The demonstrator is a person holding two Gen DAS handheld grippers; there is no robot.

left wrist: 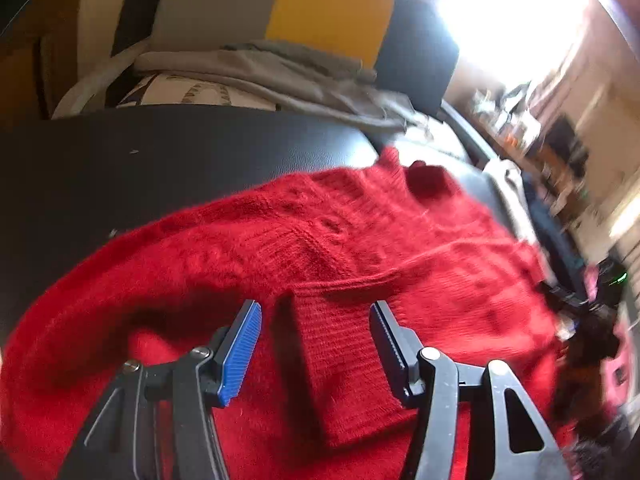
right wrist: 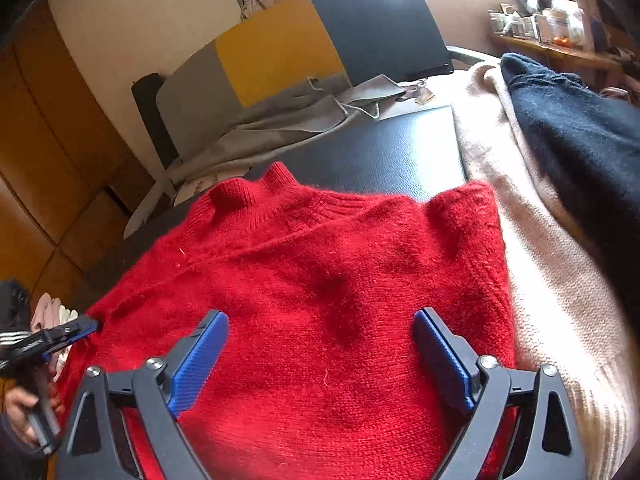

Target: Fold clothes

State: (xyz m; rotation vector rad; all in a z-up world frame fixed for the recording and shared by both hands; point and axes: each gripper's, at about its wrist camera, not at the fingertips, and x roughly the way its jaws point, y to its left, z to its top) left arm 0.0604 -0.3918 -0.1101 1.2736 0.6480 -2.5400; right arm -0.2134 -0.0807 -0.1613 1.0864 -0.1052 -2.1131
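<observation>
A fuzzy red knit sweater (right wrist: 320, 280) lies spread flat on the black worktop (right wrist: 384, 152), its ribbed collar (right wrist: 256, 192) toward the worktop's far edge. One ribbed cuff (left wrist: 340, 360) is folded in across the sweater's body.

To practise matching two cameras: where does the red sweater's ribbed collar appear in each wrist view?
Left wrist: ribbed collar upper centre-right, beyond the open left gripper.
Right wrist: collar above centre-left, ahead of the open right gripper.
Shared landmark: yellow panel behind the table.
</observation>
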